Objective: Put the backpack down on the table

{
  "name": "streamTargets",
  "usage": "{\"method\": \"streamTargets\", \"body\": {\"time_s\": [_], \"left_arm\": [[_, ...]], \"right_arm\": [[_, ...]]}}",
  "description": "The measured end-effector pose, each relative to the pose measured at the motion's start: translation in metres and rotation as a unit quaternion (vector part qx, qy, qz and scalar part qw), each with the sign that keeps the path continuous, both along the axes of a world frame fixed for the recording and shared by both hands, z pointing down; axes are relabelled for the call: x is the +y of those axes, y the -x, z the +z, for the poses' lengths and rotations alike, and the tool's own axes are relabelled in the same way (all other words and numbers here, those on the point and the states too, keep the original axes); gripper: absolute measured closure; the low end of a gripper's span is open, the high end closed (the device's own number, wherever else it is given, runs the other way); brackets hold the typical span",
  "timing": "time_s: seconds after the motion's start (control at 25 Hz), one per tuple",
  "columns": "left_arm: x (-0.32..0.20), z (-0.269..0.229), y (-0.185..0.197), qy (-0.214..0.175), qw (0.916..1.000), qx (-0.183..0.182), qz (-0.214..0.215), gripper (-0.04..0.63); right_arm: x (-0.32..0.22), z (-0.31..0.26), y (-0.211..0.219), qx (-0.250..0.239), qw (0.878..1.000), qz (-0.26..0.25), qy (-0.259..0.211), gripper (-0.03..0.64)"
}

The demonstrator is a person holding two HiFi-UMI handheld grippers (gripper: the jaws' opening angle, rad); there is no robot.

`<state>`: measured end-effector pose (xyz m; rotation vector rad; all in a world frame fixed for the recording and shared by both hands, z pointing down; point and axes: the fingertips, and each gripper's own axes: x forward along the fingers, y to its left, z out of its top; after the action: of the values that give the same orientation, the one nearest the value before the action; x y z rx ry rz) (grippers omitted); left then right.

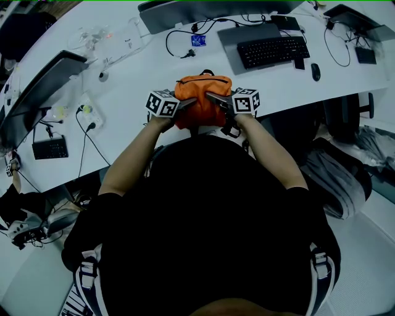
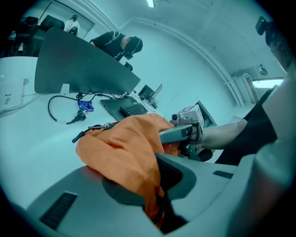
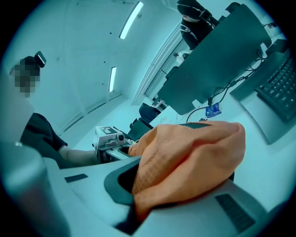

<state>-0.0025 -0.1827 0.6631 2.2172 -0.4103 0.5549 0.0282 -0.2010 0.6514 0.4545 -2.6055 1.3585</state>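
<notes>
The orange backpack is bunched up over the near edge of the white table, directly in front of the person. My left gripper is shut on its left side and my right gripper on its right side. In the left gripper view the orange fabric is pinched between the jaws of the left gripper, and the right gripper shows beyond it. In the right gripper view the backpack fills the right gripper. Whether the bag's bottom touches the tabletop I cannot tell.
A black keyboard on a grey mat and a mouse lie at the back right. A monitor stands behind the bag, with a looped black cable in front of it. A dark screen stands at the left, a chair at the right.
</notes>
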Motion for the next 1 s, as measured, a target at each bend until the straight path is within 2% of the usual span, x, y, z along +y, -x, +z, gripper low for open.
{"method": "streamTargets", "body": {"time_s": [0.4, 1.0], "left_arm": [[-0.01, 0.024, 0.002, 0.016, 0.9998, -0.009, 0.003, 0.515], [-0.024, 0.054, 0.003, 0.042, 0.9989, -0.002, -0.021, 0.515]], "right_arm": [[-0.011, 0.028, 0.002, 0.006, 0.999, 0.01, 0.03, 0.593], [-0.025, 0.064, 0.001, 0.032, 0.997, 0.04, 0.058, 0.594]]}}
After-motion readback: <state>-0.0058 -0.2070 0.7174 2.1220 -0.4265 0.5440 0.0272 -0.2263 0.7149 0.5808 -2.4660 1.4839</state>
